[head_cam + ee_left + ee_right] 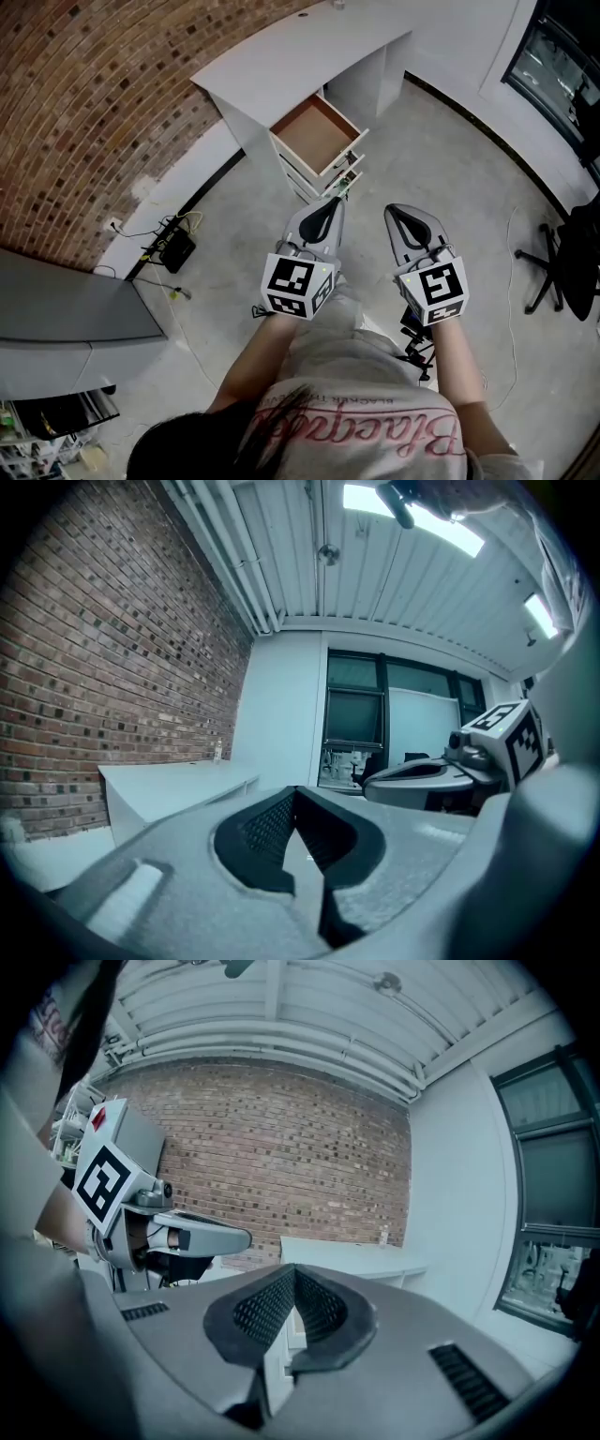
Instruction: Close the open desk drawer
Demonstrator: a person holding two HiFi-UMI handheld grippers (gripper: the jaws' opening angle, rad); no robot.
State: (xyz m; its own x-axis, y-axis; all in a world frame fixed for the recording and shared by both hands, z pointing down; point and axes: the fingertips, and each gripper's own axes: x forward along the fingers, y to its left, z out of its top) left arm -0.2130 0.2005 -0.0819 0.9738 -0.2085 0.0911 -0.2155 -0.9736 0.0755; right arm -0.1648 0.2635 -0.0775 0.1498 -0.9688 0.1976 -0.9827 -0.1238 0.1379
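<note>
Well, nothing's done yet: the drawer [317, 133] gapes open at twelve o'clock, well apart from the left gripper [333, 202] and right gripper [395, 211], both pinched together and empty.

White desk [309, 47], brown-floored drawer [314, 133].

Where everything sits from where I'm standing

The counter [309, 56] runs along the brick wall [84, 112] ahead of me, with its drawer [317, 133] sticking out toward me above the lower ones. My left tongs [335, 200] and right tongs [395, 209] are side by side, just short of it. Cables [173, 246] lie on the floor to the left, and a chair [562, 267] stands well off to the right.
</note>
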